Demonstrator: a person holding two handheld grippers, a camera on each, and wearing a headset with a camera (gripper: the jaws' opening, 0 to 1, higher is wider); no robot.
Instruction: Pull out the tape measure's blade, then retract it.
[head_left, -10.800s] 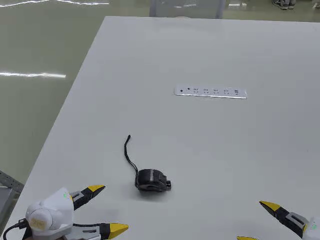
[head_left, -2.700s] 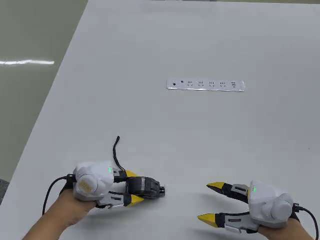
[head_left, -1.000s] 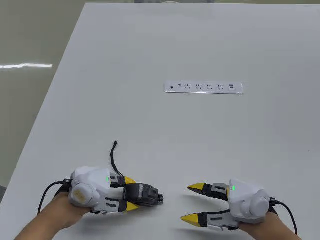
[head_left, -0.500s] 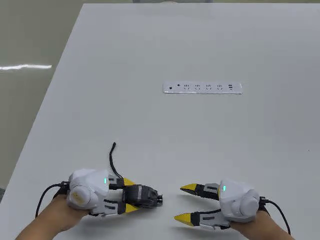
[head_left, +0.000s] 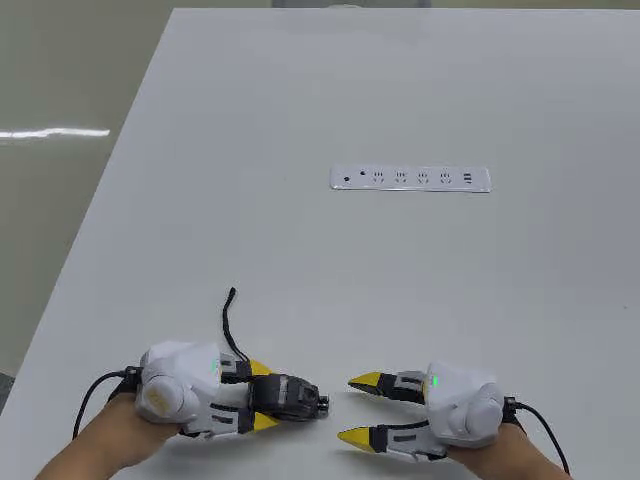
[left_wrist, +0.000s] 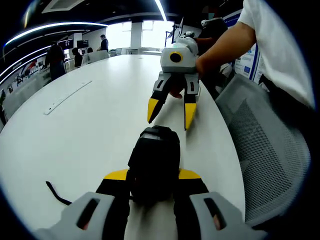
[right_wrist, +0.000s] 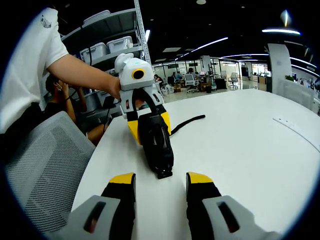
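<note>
The left gripper (head_left: 262, 394) clamped the rigid tape measure (head_left: 292, 394) on the tabletop (head_left: 400, 280); the right gripper (head_left: 355, 409), jaws apart, faced its blade hook (right_wrist: 163, 174), likely the thin, springy place to pinch.

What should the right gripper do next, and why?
Probably ease the right gripper forward and close on the blade tip: the left gripper is shut on the tape measure, the right's jaws stand open just short of the tip, and no blade is out yet.

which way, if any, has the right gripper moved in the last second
Yes. The right gripper has moved left toward the tape measure, judged against the power strip.
</note>
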